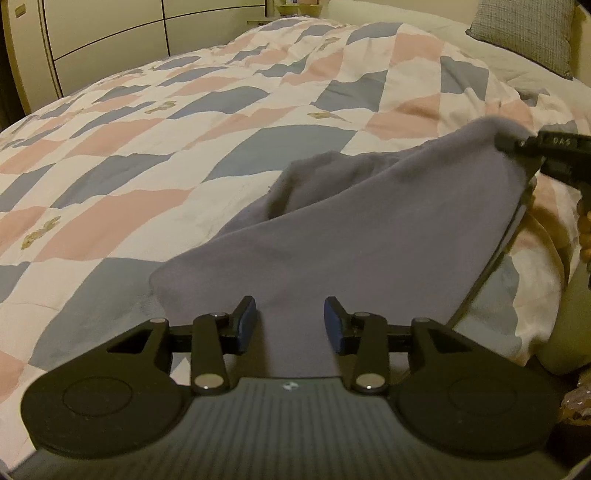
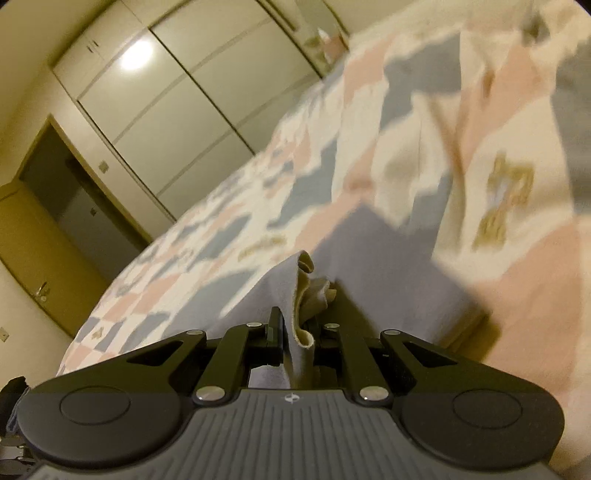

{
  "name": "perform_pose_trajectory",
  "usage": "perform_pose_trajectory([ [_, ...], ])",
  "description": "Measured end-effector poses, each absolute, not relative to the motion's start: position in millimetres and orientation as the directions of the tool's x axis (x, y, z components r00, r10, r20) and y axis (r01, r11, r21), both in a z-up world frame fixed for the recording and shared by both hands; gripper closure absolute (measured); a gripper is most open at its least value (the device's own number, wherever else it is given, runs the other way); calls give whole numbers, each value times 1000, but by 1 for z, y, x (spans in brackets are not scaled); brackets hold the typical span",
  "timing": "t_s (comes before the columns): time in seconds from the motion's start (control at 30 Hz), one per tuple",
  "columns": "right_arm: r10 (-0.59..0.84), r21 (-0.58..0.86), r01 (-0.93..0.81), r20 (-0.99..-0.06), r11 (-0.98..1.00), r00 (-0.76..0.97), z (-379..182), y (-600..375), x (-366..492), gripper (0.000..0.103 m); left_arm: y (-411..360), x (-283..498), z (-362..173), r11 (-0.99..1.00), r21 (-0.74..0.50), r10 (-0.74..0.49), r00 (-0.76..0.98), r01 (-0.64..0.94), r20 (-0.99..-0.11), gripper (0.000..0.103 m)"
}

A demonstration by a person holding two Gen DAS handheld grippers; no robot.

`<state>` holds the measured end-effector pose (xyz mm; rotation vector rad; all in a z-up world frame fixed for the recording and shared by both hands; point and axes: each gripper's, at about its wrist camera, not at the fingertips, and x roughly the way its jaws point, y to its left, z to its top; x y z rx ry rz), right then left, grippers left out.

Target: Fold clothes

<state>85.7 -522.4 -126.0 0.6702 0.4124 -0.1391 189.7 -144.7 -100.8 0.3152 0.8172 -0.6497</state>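
A grey-lilac garment (image 1: 369,229) lies on the patchwork quilt (image 1: 147,140) of a bed, one corner lifted at the right. My left gripper (image 1: 290,319) is open, its blue-padded fingers (image 1: 246,325) astride the garment's near edge. My right gripper (image 1: 517,144) shows at the right edge of the left wrist view, pinching the raised corner. In the right wrist view the right gripper (image 2: 297,332) is shut on a bunched fold of the garment (image 2: 295,306), whose cream inner side shows.
The quilt (image 2: 406,129) covers the whole bed. A grey pillow (image 1: 528,33) lies at the far right. A cream wardrobe (image 2: 177,96) and a doorway (image 2: 74,206) stand beyond the bed.
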Motion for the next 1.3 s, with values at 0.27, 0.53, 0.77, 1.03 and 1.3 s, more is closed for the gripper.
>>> perform_pose_trajectory([
  [0.27,-30,542,305,-456,783,889,-141,-550,95,94,-152,192,-109,765,14,-406,499,644,-766,65],
  [0.53,-115,374,306,-455,875,883,-126,-536,98,85,-154,194,-113,775,15,-398,506,631,-765,62],
  [0.77,-193,390,403,-477,828,858,-129,-547,90,61,-148,192,-106,793,31,-387,543,608,-745,68],
  [1.03,-57,299,215,-460,930,886,-126,-518,119,66,-150,208,-114,814,51,-368,582,578,-725,79],
  [1.3,-202,289,408,-545,866,814,-140,-554,124,67,-132,230,-102,889,-1,-335,647,458,-685,80],
])
